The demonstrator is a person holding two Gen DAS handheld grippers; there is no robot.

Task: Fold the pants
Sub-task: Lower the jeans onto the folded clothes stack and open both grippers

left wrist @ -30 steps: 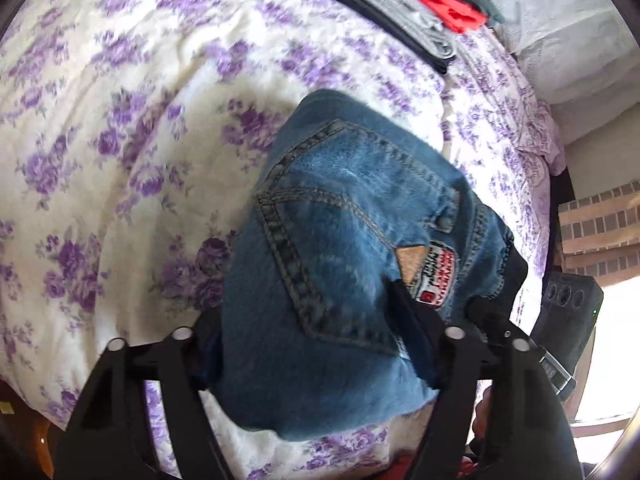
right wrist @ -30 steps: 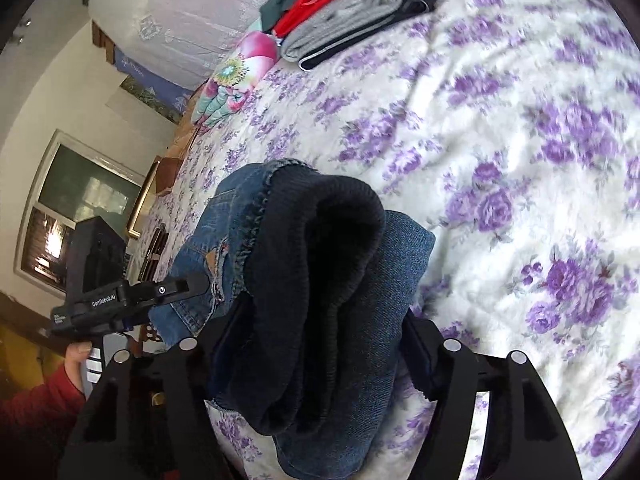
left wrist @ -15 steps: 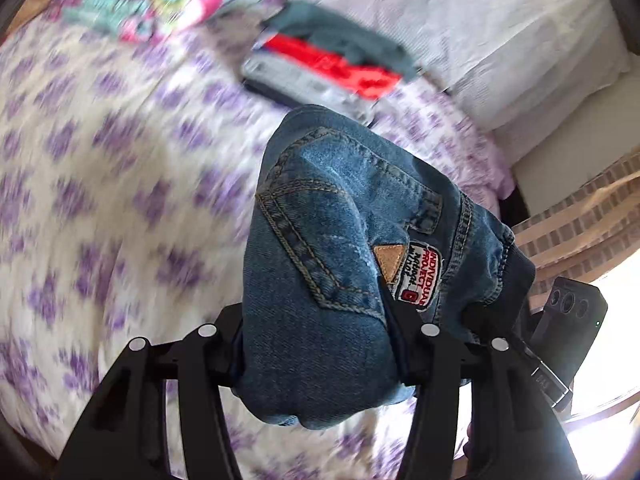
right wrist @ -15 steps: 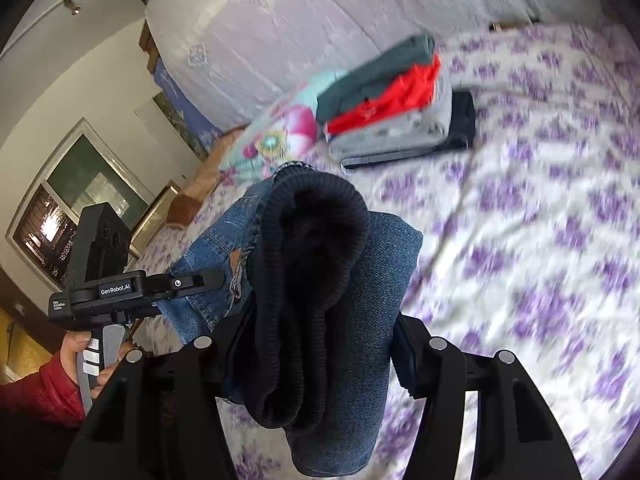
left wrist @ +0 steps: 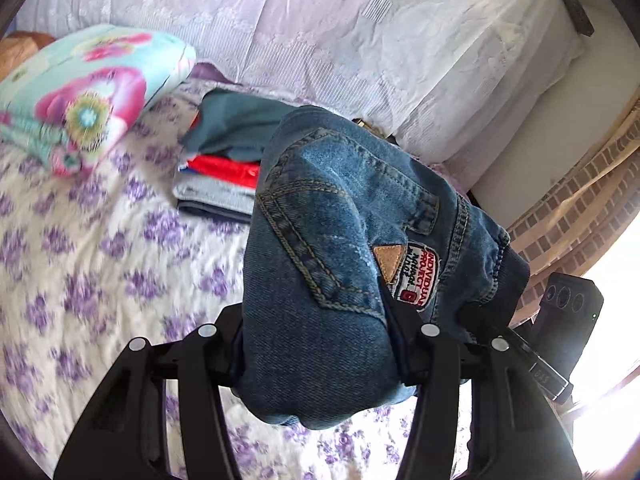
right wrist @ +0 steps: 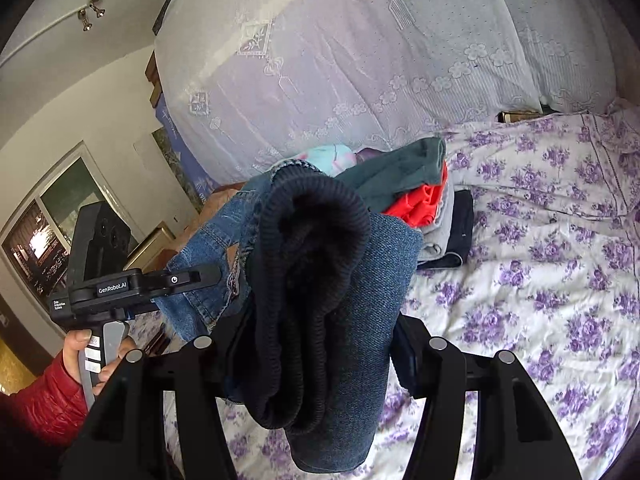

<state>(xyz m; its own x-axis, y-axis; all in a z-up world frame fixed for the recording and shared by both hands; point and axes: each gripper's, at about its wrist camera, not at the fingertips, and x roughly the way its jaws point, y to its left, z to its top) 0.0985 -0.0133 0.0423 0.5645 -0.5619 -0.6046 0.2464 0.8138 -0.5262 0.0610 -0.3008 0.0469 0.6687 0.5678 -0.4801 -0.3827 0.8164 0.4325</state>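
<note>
Two claws share one load. Bed (left wrist: 80,264), purple-flowered sheet, fills left and lower frame in the left wrist view, right and lower frame in the right wrist view. White lace-covered bolster (right wrist: 360,60) runs across the top of both views. Floral pillow (left wrist: 76,104) upper left of the left view. Stack of folded clothes (left wrist: 224,168) on the sheet at centre of the left view, partly hidden behind the load: teal on top, then red, grey, dark at the bottom.

Folded jeans (left wrist: 336,264), centre of both frames, held up clear of the sheet; back pocket and patch face the left camera, dark ribbed waistband faces the right one.

Left claw (left wrist: 320,344): jaws partway closed, pads pressed on both sides of the denim bundle. Jaws have just been closing, jeans between them. Right claw (right wrist: 316,344): same, clamped partway on the waistband end, also just closing.

Hand (right wrist: 96,352) in red sleeve grips the left tool's handle, lower left of the right view
</note>
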